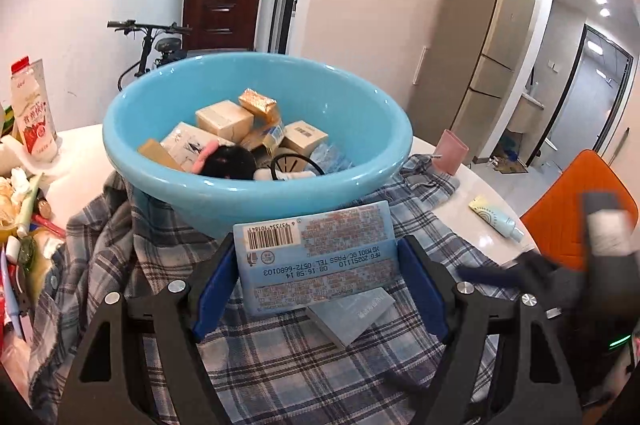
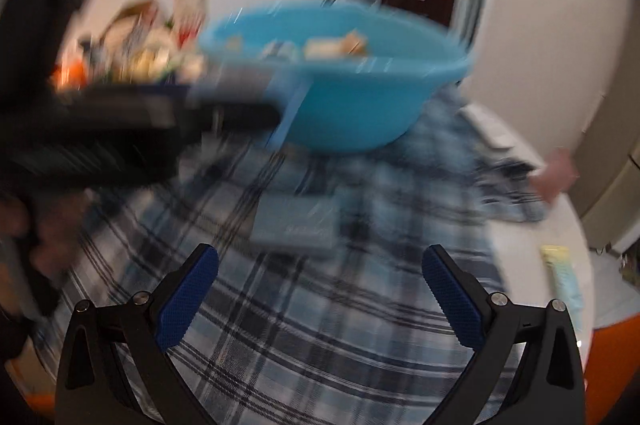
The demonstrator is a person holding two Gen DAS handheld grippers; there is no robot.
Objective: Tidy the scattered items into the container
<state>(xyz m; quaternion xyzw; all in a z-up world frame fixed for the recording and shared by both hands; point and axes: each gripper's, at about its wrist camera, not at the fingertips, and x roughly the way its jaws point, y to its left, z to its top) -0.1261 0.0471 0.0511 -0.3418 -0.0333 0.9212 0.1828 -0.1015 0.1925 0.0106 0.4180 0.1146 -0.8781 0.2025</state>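
Observation:
My left gripper (image 1: pixel 318 249) is shut on a flat light-blue wipes pack (image 1: pixel 316 257). It holds the pack barcode side up, just in front of the blue basin (image 1: pixel 256 193). The basin holds several small boxes, a black round item and a hair band. A second grey-blue flat pack (image 1: pixel 352 317) lies on the plaid cloth under the held one. In the blurred right wrist view, my right gripper (image 2: pixel 320 253) is open and empty above the cloth. The grey-blue pack (image 2: pixel 296 225) lies just beyond its fingertips, with the basin (image 2: pixel 360 97) farther back.
The plaid cloth (image 1: pixel 280 365) covers the white table (image 1: pixel 480 225). A pale tube (image 1: pixel 496 221) and a pink cup (image 1: pixel 450 153) lie to the right. A milk carton (image 1: pixel 34 113) and cluttered groceries crowd the left edge. An orange chair (image 1: pixel 576 209) stands at the right.

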